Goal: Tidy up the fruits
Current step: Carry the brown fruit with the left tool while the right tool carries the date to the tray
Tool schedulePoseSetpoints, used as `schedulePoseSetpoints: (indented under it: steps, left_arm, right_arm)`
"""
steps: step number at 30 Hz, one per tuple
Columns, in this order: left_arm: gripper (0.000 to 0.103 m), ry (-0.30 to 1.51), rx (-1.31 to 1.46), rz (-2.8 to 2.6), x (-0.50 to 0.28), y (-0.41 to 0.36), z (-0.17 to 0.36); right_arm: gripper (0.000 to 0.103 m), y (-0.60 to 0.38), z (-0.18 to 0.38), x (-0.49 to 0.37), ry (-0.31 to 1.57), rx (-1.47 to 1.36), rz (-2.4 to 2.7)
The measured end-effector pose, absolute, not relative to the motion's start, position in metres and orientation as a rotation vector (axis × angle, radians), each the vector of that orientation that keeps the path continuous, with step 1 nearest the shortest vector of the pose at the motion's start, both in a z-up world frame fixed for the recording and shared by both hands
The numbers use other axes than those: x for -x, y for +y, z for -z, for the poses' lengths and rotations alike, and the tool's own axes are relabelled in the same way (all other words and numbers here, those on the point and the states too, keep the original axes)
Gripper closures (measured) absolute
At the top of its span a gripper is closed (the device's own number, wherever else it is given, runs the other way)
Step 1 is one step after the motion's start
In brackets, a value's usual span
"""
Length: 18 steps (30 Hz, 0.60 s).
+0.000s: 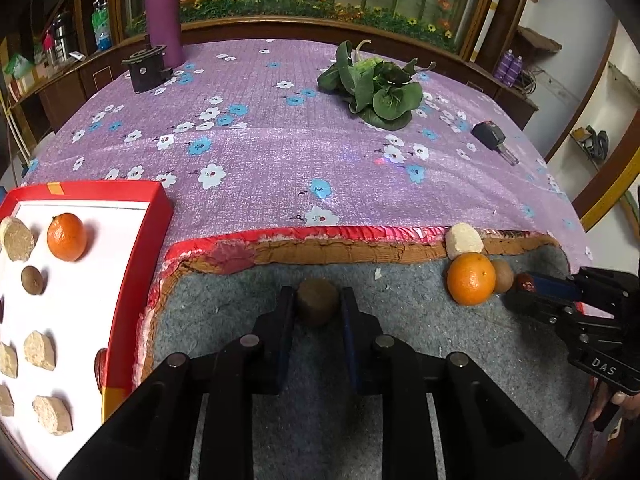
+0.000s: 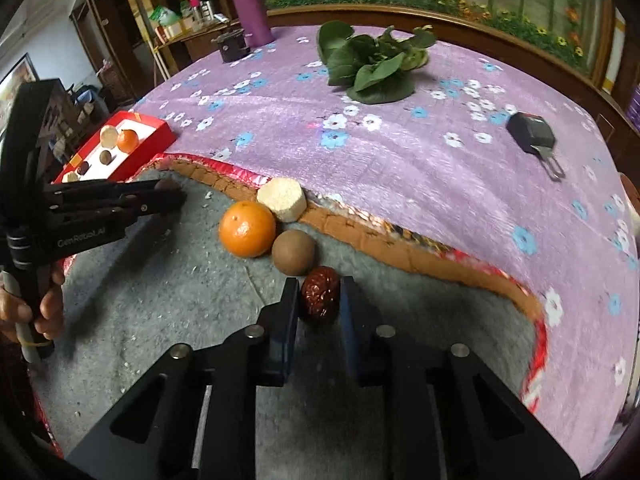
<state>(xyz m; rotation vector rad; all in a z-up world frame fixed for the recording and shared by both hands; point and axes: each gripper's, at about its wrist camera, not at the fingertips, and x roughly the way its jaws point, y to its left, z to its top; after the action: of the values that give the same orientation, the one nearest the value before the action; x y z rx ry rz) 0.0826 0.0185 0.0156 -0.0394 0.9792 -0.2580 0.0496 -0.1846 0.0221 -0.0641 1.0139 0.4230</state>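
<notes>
My left gripper [image 1: 317,300] is shut on a round brown fruit [image 1: 317,302] above the grey felt. My right gripper [image 2: 320,296] is shut on a wrinkled red date [image 2: 321,295]; it also shows in the left wrist view [image 1: 525,282]. Beside the date lie a brown fruit [image 2: 294,251], an orange [image 2: 247,229] and a pale cake-like piece [image 2: 282,199]. The red box [image 1: 132,280] at left holds an orange [image 1: 66,237], a brown fruit [image 1: 32,279] and several pale pieces.
Leafy greens [image 1: 376,88] lie on the purple flowered cloth [image 1: 280,152]. A black key fob [image 1: 490,134] lies at right. A purple flask [image 1: 163,8] and a black object [image 1: 146,68] stand at the back left. The left gripper shows in the right wrist view [image 2: 100,204].
</notes>
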Motion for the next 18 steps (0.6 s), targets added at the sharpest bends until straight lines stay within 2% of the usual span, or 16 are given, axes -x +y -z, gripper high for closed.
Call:
schedulePoseSetpoints:
  steps: [18]
  left_arm:
    - [0.083,0.986,0.005,0.359,0.007,0.016,-0.025]
  right_arm:
    - [0.081,-0.183,-0.026,0.027,1.016,-0.049,-0.381]
